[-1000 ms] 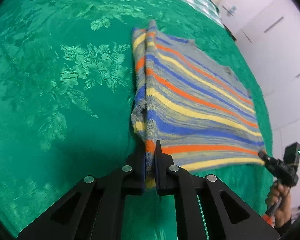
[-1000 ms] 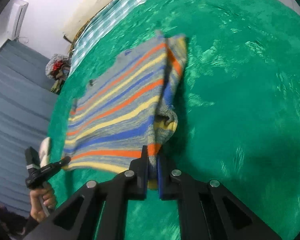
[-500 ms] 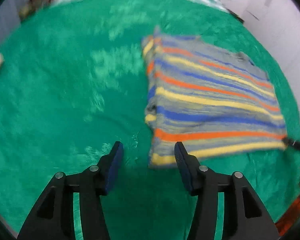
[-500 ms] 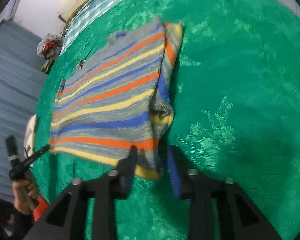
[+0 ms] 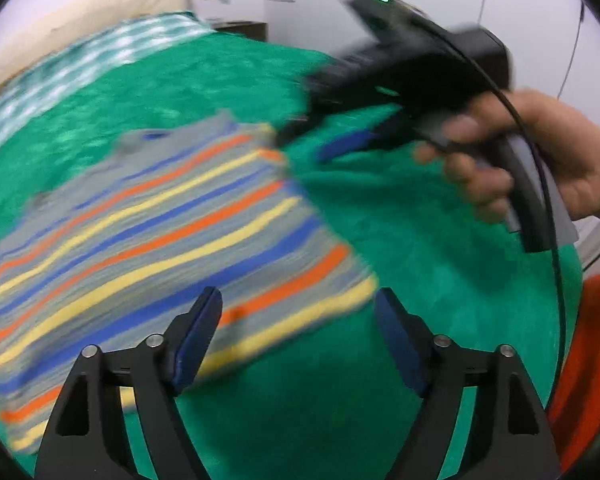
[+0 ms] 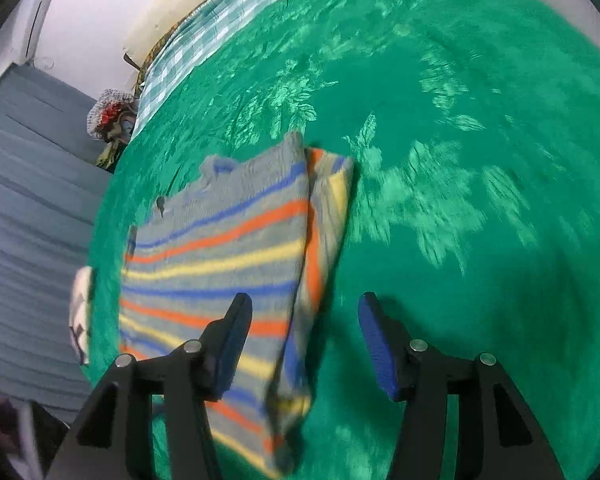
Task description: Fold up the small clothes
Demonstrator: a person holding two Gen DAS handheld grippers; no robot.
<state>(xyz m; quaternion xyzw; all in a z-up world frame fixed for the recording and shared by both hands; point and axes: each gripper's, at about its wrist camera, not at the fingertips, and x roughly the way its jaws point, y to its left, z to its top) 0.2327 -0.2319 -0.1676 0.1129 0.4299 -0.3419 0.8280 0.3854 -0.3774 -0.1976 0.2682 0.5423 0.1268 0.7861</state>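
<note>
A folded striped sweater (image 5: 148,232) in grey, blue, orange and yellow lies flat on the green blanket (image 5: 400,280). My left gripper (image 5: 298,312) hovers at its near corner. Its jaws are opening and stand wide, with nothing pressed between the pads. In the right wrist view the sweater (image 6: 220,248) lies ahead and to the left, with a folded-over strip along its right edge. My right gripper (image 6: 305,312) is also opening; that strip lies below the gap, and the pads are clear of it. A hand (image 5: 540,160) holds the right gripper (image 5: 312,140), which shows blurred past the sweater's far corner.
The green floral blanket (image 6: 460,160) covers a bed, with a checked sheet (image 6: 228,12) at its far end. Grey-blue pleated fabric (image 6: 28,200) hangs along the left side. A white item (image 6: 80,312) lies at that edge. An orange garment on the person (image 5: 592,360) is at right.
Both grippers were shut on the sweater's near edge and have let go and spread. The left one swung fast and rolled, and now faces the right gripper. The right one shifted slightly.
</note>
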